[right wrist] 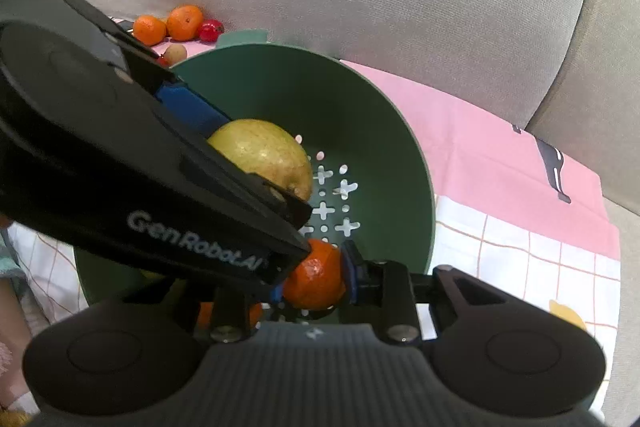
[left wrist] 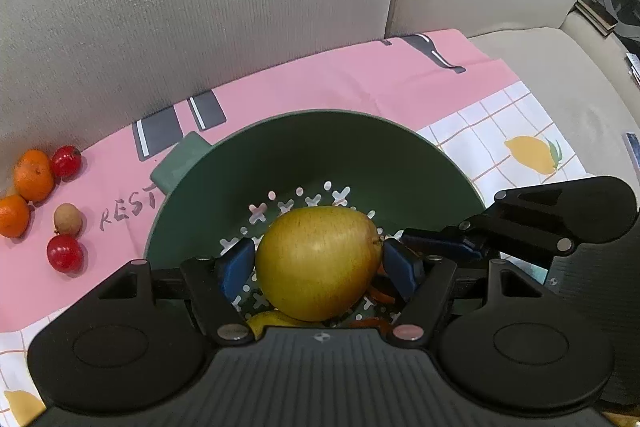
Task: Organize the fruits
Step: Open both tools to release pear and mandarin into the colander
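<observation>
- Tongs first: the left gripper (left wrist: 318, 265) is clenched on a yellow-green pear (left wrist: 318, 263), its blue pads (left wrist: 236, 267) pressed against the fruit's two sides.
- Pear sits inside the green colander (left wrist: 320, 143), low over the perforated floor; whether it touches the floor cannot be told.
- Right gripper (right wrist: 314, 277) grasps a small orange (right wrist: 316, 275), also within the colander, at the near side of the bowl; one blue pad (right wrist: 352, 273) presses the orange's right side, the other is mostly hidden behind the left gripper's black body.
- From the right wrist view, the left gripper crosses in front from the left, and the pear (right wrist: 264, 155) shows beyond it, further into the colander than the orange.
- Under the held fruits, bits of yellow fruit (left wrist: 268, 319) and orange fruit (left wrist: 372, 323) lie on the colander floor, mostly hidden.
- Colander rests on a pink and white checked cloth (left wrist: 360, 79) printed with lemons, spread over a beige sofa (left wrist: 200, 7).
- Left of the colander, on the pink part of the cloth, lie two mandarins (left wrist: 34, 175), two red fruits (left wrist: 66, 253) and one small brown fruit (left wrist: 68, 219), near each other and well apart from the bowl.
- Colander handle (left wrist: 180, 163) points toward that group.
</observation>
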Tool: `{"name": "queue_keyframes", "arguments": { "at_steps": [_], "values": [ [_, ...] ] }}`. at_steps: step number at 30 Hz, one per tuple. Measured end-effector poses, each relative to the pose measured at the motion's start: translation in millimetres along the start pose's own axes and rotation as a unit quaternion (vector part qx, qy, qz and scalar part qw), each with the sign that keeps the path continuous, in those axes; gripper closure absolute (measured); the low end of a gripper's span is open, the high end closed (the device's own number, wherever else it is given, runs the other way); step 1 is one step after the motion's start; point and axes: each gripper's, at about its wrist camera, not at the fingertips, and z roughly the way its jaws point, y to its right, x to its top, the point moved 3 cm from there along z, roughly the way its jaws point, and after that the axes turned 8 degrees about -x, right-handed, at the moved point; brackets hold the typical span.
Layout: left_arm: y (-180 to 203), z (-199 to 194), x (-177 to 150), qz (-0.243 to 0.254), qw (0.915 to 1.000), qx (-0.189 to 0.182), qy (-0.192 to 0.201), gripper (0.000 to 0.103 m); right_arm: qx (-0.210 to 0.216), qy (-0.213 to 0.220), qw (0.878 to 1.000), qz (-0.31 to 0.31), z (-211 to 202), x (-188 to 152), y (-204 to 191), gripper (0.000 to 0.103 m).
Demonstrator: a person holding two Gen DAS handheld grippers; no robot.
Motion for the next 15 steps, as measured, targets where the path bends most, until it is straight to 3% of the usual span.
{"name": "queue_keyframes", "arguments": {
  "at_steps": [12, 15],
  "values": [
    [-1.6, -18.6, -2.2, -0.003, 0.9999, 0.003, 0.011, 0.022, -0.001, -0.006, 1.0, -0.004, -2.6, -2.0, 0.1, 0.073],
    [-0.1, -30.5, -3.9, -0.003, 0.9998, 0.004, 0.021, 0.022, -0.006, -0.001, 1.0, 0.003, -7.3, 1.1, 0.2, 0.063]
  ]
}}
